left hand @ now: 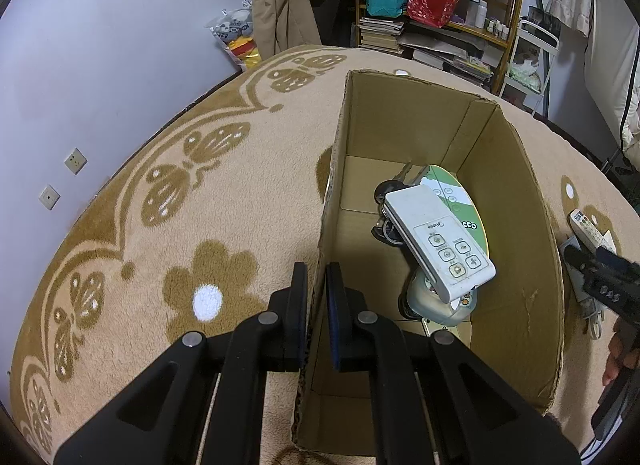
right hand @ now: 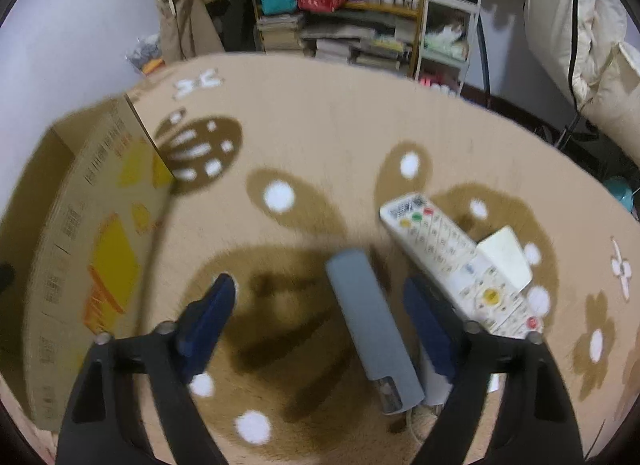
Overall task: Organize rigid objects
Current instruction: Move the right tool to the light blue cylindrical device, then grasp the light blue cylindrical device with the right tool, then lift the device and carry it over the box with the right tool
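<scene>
An open cardboard box [left hand: 516, 225] stands on the patterned carpet. My left gripper [left hand: 318, 297] is shut on its near left wall, one finger outside and one inside. In the box lie a white remote [left hand: 440, 241], a green round card [left hand: 460, 195], a bunch of keys [left hand: 390, 189] and a pale rounded object [left hand: 432, 301]. My right gripper [right hand: 320, 289] is open just above the carpet to the right of the box [right hand: 100, 245]. A grey oblong bar [right hand: 372, 325] lies between its fingers, nearer the right one, and neither pad touches it.
A white remote with coloured buttons [right hand: 452, 261] lies right of the grey bar, with a small white block [right hand: 506, 261] on it. A white corded unit [right hand: 432, 385] lies under the bar's near end. A crowded shelf [right hand: 360, 5] and hanging clothes stand behind the carpet.
</scene>
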The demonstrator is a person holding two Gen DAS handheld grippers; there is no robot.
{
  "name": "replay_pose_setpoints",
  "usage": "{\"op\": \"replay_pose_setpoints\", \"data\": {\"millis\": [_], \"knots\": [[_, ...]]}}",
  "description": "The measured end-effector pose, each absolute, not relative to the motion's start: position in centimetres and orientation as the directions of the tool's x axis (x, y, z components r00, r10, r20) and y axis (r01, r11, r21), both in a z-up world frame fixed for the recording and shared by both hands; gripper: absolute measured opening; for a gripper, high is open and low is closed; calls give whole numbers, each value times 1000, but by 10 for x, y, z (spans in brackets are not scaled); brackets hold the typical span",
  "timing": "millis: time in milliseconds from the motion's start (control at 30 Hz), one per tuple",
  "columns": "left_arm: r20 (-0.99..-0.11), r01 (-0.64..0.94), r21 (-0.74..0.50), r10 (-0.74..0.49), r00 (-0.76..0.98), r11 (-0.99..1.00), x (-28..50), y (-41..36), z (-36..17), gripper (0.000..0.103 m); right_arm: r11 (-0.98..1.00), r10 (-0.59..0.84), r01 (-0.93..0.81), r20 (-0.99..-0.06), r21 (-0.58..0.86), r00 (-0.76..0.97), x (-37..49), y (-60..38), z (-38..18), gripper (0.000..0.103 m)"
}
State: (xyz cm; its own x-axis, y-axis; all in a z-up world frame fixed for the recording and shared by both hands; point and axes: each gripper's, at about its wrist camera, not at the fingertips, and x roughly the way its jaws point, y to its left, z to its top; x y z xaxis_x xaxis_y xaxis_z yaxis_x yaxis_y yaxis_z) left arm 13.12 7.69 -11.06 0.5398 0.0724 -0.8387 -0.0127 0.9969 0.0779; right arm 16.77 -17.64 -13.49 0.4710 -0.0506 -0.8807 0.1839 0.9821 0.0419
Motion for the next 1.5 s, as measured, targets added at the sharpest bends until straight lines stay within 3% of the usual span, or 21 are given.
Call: {"op": "replay_pose_setpoints", "data": {"millis": [100,133,200,300,400,600,1100,1500], "knots": [[-838,-12,80,74,540,997,131,78,-110,8,976,-109,216,-897,-15,428,163,-178,-149,80],[-839,-13,80,75,539,997,131,78,-111,8,973,-135,225,-900,-42,415,162,-177,-153,68],[-839,-14,78,73,540,997,131,77,-110,8,970,-148,234,-911,-59,385,161,-179,-162,60],[-839,-14,78,73,540,997,131,77,-110,8,967,-127,252,-916,-30,381,158,-185,-170,58],[-840,-14,73,69,539,997,130,77,-110,8,964,-121,265,-916,-17,382,156,-190,-172,42],[-839,-14,76,71,539,997,131,78,-110,8,953,-40,289,-913,87,406,155,-203,-176,33],[-839,-14,79,74,539,997,130,78,-110,8,943,-18,305,-890,137,456,140,-201,-162,29],[-839,-13,81,75,538,997,132,79,-110,8,963,18,204,-795,177,606,147,-172,-78,29]]}}
